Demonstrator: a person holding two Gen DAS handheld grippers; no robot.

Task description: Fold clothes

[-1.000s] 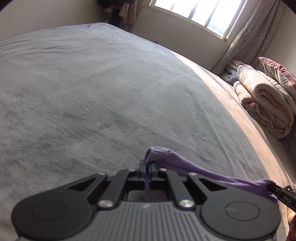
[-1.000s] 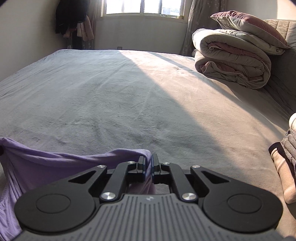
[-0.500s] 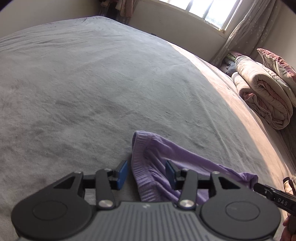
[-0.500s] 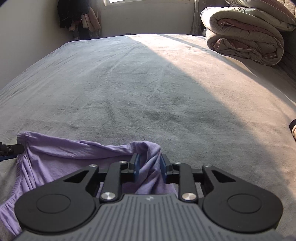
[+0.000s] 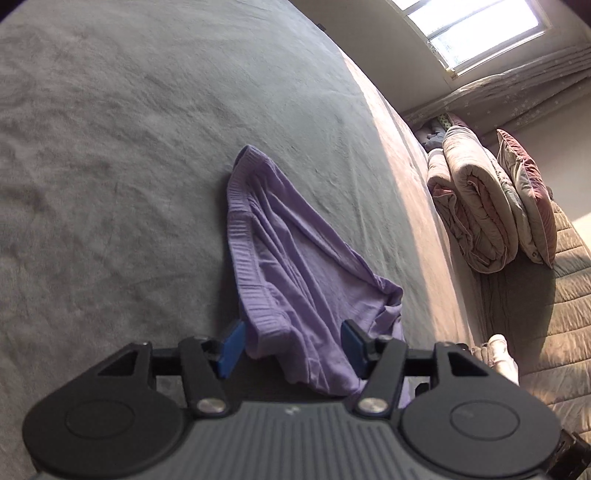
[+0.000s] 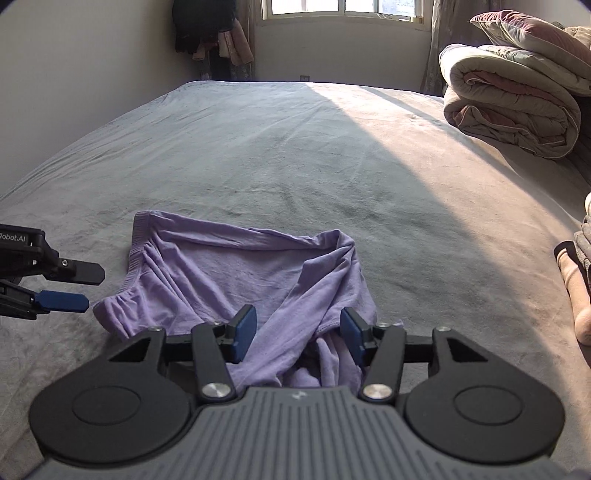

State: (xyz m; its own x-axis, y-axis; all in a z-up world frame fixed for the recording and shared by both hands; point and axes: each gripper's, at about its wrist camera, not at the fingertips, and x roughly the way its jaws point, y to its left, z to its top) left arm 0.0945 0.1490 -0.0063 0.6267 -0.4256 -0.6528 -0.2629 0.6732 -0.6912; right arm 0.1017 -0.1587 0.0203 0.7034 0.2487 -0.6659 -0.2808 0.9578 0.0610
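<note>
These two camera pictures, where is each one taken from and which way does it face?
Left wrist view: sits on the left gripper, looking along its open blue-padded fingers at the crumpled purple garment on the grey bed cover.
Right wrist view: sits on the right gripper, jaws open, facing the window; the left gripper's fingertips show at its left edge.
Both share the garment, the bed and the rolled beige quilt.

We are in a bedroom of a home. A wide bed (image 6: 295,155) with a grey cover fills the room, a rolled quilt (image 6: 513,110) and a pillow (image 6: 532,33) are stacked at its side, a curtained window (image 6: 340,7) lets in sun, and clothes (image 6: 207,29) hang in the corner.
</note>
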